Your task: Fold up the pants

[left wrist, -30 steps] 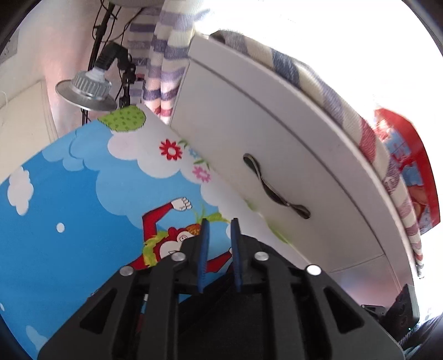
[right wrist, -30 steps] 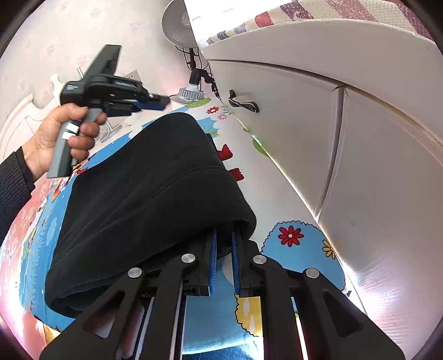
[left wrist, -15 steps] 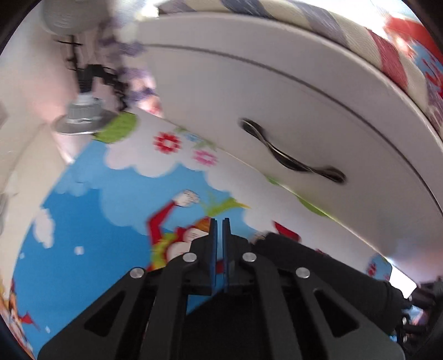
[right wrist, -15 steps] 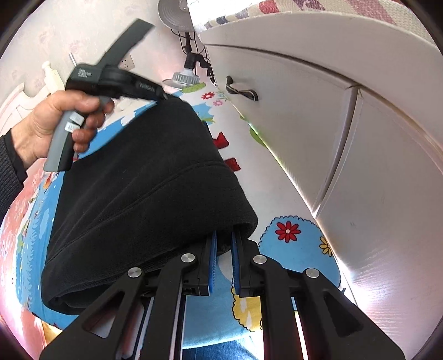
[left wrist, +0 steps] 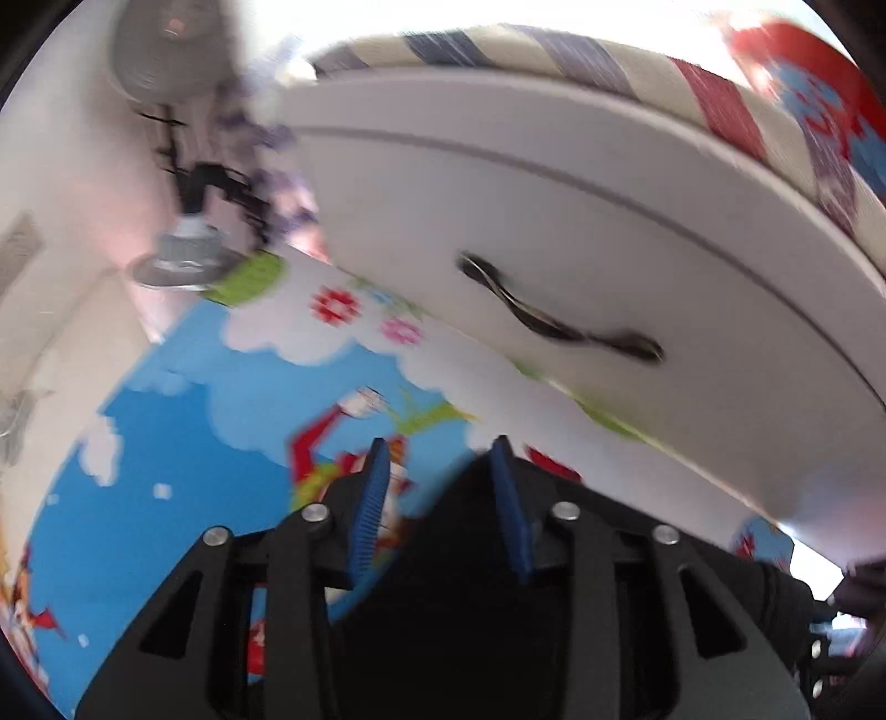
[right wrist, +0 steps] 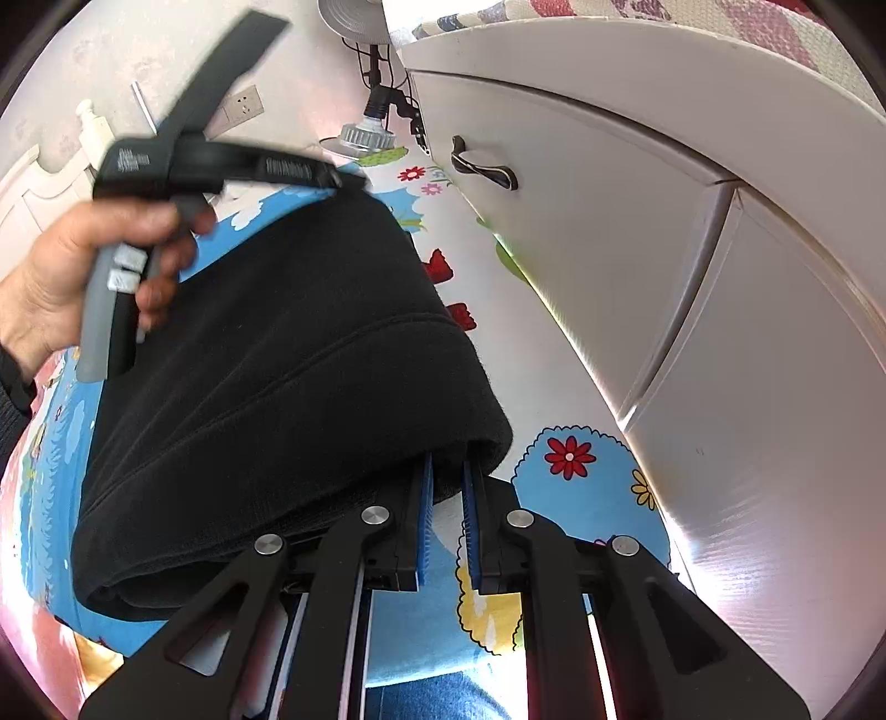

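The black pants [right wrist: 277, 360] lie folded in a thick pad on the cartoon play mat [right wrist: 581, 498]. My right gripper [right wrist: 446, 487] is shut on their near right corner, with black fabric pinched between the blue pads. A hand [right wrist: 55, 277] holds my left gripper [right wrist: 346, 180] at the pants' far edge. In the blurred left wrist view, the left gripper [left wrist: 440, 487] has its jaws opening. The mat and the pants' edge [left wrist: 736, 576] show in the gap, and the pads do not press on the cloth.
A white bed base with drawers [left wrist: 554, 232] and a dark curved handle [left wrist: 559, 327] runs along the mat's right side, close to the pants. A lamp head [left wrist: 183, 260] on a stand sits at the mat's far corner. A striped cover [left wrist: 554, 50] hangs over the bed.
The left gripper swung down and right onto the pants' far edge, rolling as it went. Its jaws closed, then spread apart. The right gripper kept its grip and place.
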`<action>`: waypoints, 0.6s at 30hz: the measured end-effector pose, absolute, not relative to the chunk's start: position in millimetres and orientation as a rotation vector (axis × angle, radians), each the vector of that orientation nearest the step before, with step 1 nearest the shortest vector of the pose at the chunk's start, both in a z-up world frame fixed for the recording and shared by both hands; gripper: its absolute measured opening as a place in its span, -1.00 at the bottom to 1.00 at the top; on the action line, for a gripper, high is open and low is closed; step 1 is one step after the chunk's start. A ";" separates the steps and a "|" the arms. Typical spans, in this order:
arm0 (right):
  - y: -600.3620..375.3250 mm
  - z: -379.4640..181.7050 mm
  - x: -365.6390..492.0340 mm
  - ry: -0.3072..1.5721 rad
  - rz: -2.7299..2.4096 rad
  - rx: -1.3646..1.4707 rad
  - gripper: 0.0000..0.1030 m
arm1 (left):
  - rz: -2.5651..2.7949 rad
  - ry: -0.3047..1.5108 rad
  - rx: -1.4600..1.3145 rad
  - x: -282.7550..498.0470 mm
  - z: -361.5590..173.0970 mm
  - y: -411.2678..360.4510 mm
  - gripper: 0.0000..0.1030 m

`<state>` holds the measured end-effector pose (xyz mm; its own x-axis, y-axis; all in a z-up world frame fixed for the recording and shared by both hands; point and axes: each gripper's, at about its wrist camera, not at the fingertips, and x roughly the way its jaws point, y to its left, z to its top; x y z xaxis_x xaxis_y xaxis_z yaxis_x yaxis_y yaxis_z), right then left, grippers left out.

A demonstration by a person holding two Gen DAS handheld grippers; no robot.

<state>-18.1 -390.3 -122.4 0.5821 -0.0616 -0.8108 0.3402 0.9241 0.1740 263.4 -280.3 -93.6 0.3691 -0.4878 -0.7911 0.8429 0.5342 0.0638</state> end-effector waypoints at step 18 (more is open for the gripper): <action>-372.6 -45.9 -30.7 0.719 -0.360 0.190 -0.62 | -0.824 0.897 0.370 271.6 -126.7 -270.0 0.18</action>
<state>-30.7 -372.6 -45.9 0.6946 -0.2563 -0.6722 0.3851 0.9217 0.0466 271.6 -270.0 -126.7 0.3529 -0.4739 -0.8067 0.7634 0.6444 -0.0446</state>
